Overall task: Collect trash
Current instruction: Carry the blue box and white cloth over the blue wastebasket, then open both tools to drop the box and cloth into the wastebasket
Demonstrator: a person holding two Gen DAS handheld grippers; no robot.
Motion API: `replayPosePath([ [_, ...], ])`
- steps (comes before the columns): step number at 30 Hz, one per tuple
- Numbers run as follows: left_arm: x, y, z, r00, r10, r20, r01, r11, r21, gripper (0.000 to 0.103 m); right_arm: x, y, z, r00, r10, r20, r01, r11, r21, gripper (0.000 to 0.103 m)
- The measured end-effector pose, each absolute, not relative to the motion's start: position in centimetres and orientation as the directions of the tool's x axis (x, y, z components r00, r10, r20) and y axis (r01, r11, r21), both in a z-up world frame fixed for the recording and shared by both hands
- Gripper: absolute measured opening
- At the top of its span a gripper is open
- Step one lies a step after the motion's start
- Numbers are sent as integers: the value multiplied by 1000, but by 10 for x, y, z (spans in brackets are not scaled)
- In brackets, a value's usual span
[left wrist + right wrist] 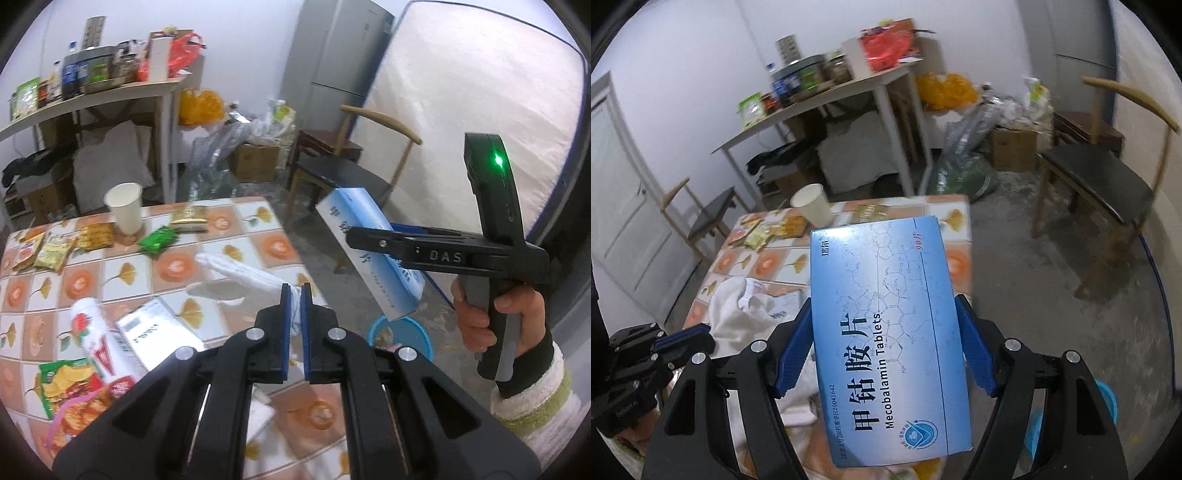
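Holding: my right hand-held gripper (886, 347) is clamped on a blue Mecobalamin Tablets box (886, 332), blue pads pressing both long sides, box flat-face up toward the camera.
Left side: my left hand-held gripper (295, 314) is pinched nearly closed on a white cloth glove (243, 277), the cuff caught between the pads, fingers of the glove dangling out over the table (258, 229).
Box position: off the table edge, in the air just above the blue bin (402, 332) on the floor, going by the left view.
Bin: some scraps already inside, can't make out what they are.
Table leftovers: white paper cup (125, 206) upright near the far edge, green wrapper (159, 240) just beside it, gold packet (188, 218) behind that, yellow snack packets (55, 247) on the far left.
Closer stuff: white bottle with red print (92, 332) lying on its side, touching a flat white box with a barcode (155, 336), chips bag (70, 384) at the near corner.
Background: wooden chair (351, 170) past the table, pretty blurry overall.
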State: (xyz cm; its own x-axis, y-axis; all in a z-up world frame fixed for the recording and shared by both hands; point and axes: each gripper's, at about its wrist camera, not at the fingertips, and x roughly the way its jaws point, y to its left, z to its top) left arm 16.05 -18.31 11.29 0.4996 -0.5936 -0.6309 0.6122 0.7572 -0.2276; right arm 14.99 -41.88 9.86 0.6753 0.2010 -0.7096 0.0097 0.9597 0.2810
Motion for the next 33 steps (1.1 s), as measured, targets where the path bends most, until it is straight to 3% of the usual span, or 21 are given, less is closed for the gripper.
replayPosePath([
  [14,109,-357,68,204,-683,-701,814,517,-267,4,-6,-588,41,656,67,-751,396,817,419,71],
  [23,68,-485,3,17,-602,-799,893,369,-259,4,-83,-666,-28,590,9,-807,599,665,446,71],
  [31,54,-560,-44,-26,-527,-849,908,343,-241,4,-89,-712,-75,559,-9,-829,686,566,457,72],
  [33,57,-580,-59,-19,-508,-861,906,355,-229,15,-80,-726,-91,535,-29,-845,717,545,435,74],
])
